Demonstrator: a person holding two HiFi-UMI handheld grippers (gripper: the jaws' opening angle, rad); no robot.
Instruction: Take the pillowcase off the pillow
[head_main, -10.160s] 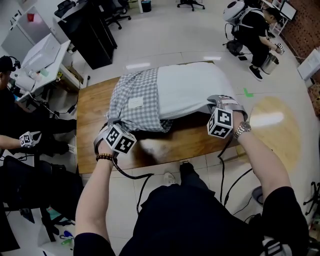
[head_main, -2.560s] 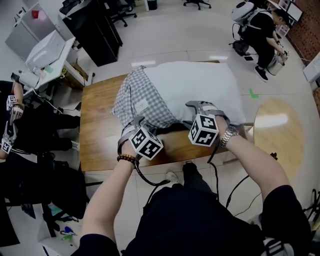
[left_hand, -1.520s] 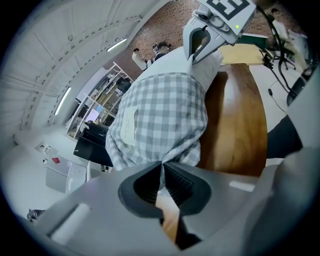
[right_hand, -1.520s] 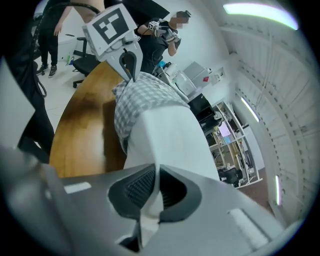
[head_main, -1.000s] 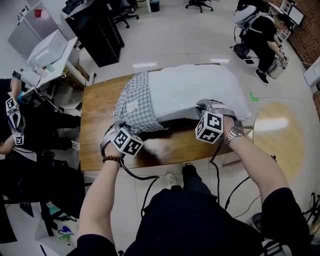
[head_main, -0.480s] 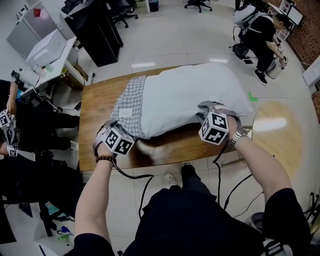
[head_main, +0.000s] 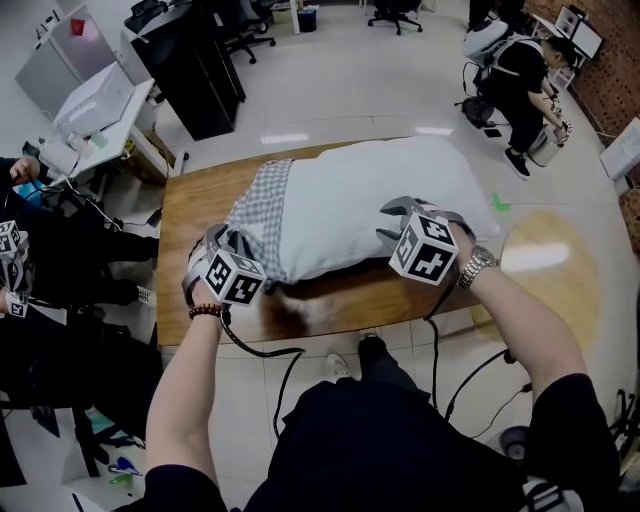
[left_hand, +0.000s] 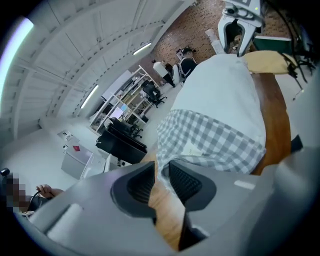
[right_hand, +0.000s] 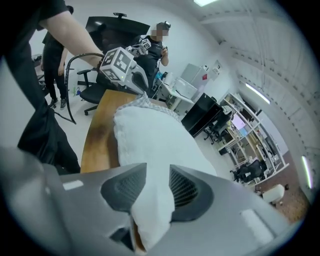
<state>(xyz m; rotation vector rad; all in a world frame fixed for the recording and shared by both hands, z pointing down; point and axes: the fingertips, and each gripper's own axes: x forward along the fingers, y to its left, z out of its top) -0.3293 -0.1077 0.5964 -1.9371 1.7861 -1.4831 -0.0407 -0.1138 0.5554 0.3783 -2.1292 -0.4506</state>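
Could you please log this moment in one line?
left gripper: just opening at pillowcase edge | right gripper: just opening, pillow corner between jaws

Both bare forearms reached up from the bottom of the head view. The left forearm (head_main: 190, 390), with a bead bracelet (head_main: 208, 312) at the wrist, ended in the left gripper (head_main: 218, 243) at centre left. The right forearm (head_main: 525, 325), wearing a wristwatch (head_main: 478, 266), ended in the right gripper (head_main: 392, 222) right of centre. Both grippers pointed away and downward. The left jaws had just been opening and stood narrowly apart, the pillowcase (left_hand: 210, 140) edge unpressed at their tips. The right jaws had just been opening too and stood wider, a corner of the pillow (right_hand: 155, 150) lying loose between them.
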